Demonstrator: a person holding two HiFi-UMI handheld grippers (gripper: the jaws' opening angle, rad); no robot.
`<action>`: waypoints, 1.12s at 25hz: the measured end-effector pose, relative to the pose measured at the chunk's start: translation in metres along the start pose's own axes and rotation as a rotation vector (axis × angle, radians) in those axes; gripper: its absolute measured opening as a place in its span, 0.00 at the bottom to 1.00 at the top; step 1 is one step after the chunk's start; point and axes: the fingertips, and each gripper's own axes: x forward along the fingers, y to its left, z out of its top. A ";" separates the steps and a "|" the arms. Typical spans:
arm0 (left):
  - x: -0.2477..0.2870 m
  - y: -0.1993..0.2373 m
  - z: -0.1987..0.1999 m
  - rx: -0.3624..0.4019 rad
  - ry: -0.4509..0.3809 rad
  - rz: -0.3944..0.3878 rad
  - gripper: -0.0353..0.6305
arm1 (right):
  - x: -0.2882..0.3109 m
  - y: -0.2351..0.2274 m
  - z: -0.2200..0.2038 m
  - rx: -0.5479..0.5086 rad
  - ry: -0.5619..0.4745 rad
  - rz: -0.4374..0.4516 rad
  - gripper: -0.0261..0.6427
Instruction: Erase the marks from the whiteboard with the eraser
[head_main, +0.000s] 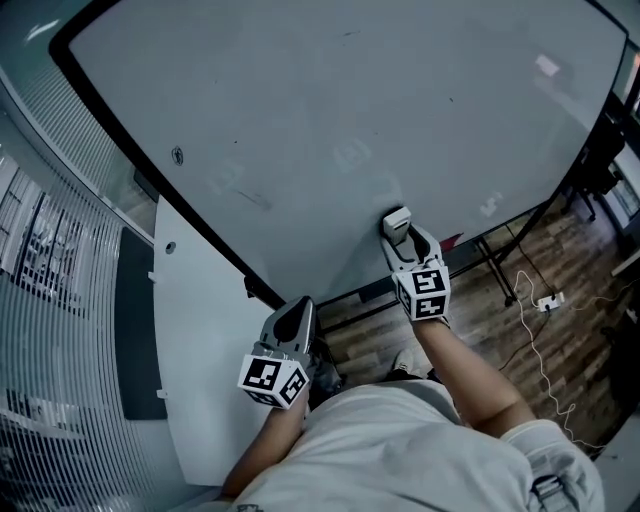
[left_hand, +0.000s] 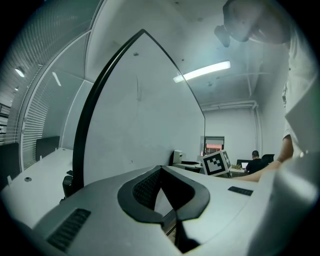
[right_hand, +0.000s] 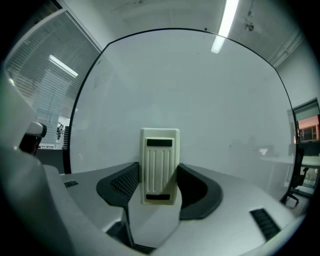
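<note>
A large whiteboard (head_main: 330, 90) with a black frame fills the head view; only faint grey smudges (head_main: 352, 155) show on it. My right gripper (head_main: 400, 235) is shut on a cream eraser (head_main: 396, 220), which is pressed against the board near its lower edge. In the right gripper view the ribbed eraser (right_hand: 159, 167) stands upright between the dark pads (right_hand: 122, 185), with the whiteboard (right_hand: 200, 100) right behind it. My left gripper (head_main: 292, 318) hangs lower, by the board's bottom left frame, shut on nothing; its tips (left_hand: 161, 169) meet in front of the whiteboard (left_hand: 145, 110).
A white desk top (head_main: 195, 330) and slatted blinds (head_main: 40, 300) lie to the left. Below the board are its black stand legs (head_main: 495, 265), a wooden floor (head_main: 560, 290) and a white cable with a power strip (head_main: 548, 299). A person (left_hand: 256, 161) sits far off.
</note>
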 end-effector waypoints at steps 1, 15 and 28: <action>0.000 0.001 0.000 -0.001 0.001 0.003 0.06 | 0.000 -0.003 0.000 0.001 0.001 -0.011 0.40; -0.038 0.028 -0.007 -0.022 -0.023 0.074 0.06 | 0.006 0.065 0.028 0.049 -0.039 0.037 0.40; -0.093 0.060 0.009 -0.014 -0.097 0.203 0.06 | 0.013 0.248 0.069 -0.115 -0.091 0.373 0.40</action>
